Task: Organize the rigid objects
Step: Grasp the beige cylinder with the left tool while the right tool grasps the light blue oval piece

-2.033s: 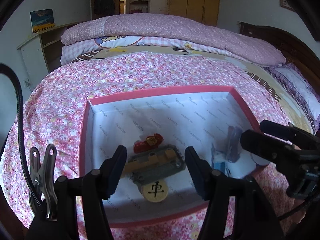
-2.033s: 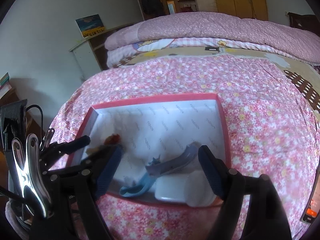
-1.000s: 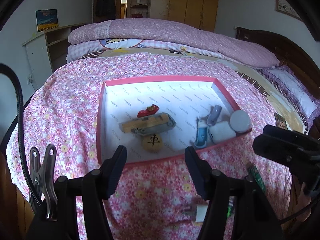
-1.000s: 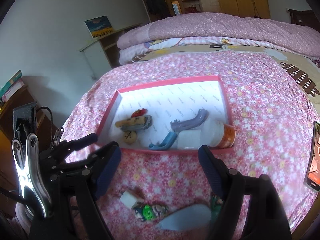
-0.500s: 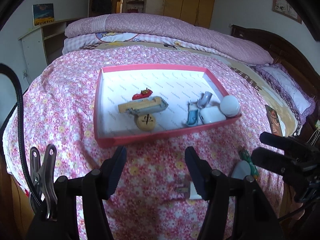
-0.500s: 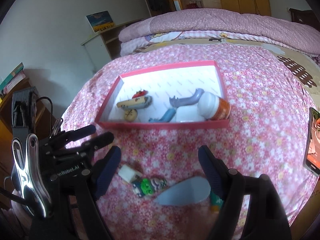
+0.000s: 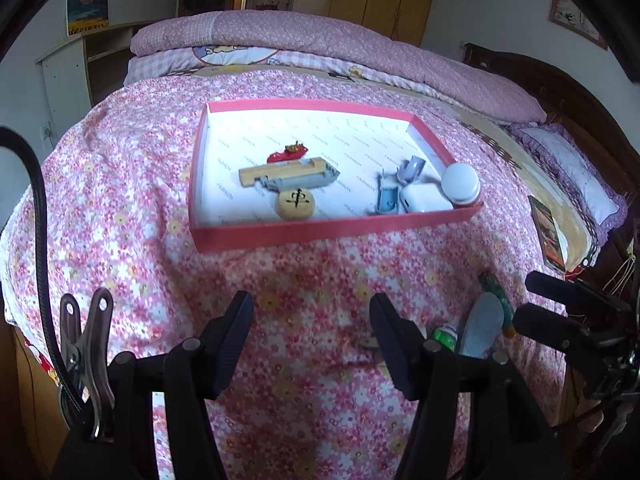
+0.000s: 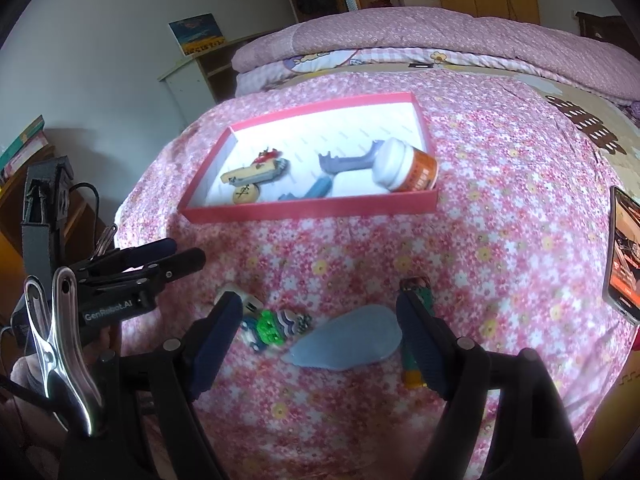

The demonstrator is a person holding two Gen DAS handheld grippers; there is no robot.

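A pink-rimmed box (image 7: 320, 232) (image 8: 304, 210) lies on the flowered bedspread. Inside are a red toy car (image 7: 288, 154), a wood-and-grey block (image 7: 288, 176), a round wooden chess piece (image 7: 296, 203), blue-grey plastic parts (image 8: 344, 162), a white case (image 7: 422, 202) and a white-capped orange bottle (image 8: 404, 166). Nearer, on the bedspread, lie a small white piece (image 8: 250, 302), a green-and-blue toy (image 8: 272, 326), a pale blue scoop (image 8: 352, 340) and a green-and-orange stick (image 8: 412, 366). My right gripper (image 8: 318, 328) hangs open over these loose things. My left gripper (image 7: 310, 328) is open above bare bedspread, left of them.
A phone (image 8: 624, 256) lies on the bed at the right. Folded quilts (image 7: 320, 44) and a pillow (image 7: 572, 172) fill the far end. A white shelf (image 7: 72, 68) and a wooden stand with books (image 8: 24, 148) are on the left. The bed's near edge is close below the grippers.
Both grippers have drawn back from the box towards the near edge and sunk a little. The loose things on the bedspread have come between the right gripper's fingers. Neither gripper's opening changed.
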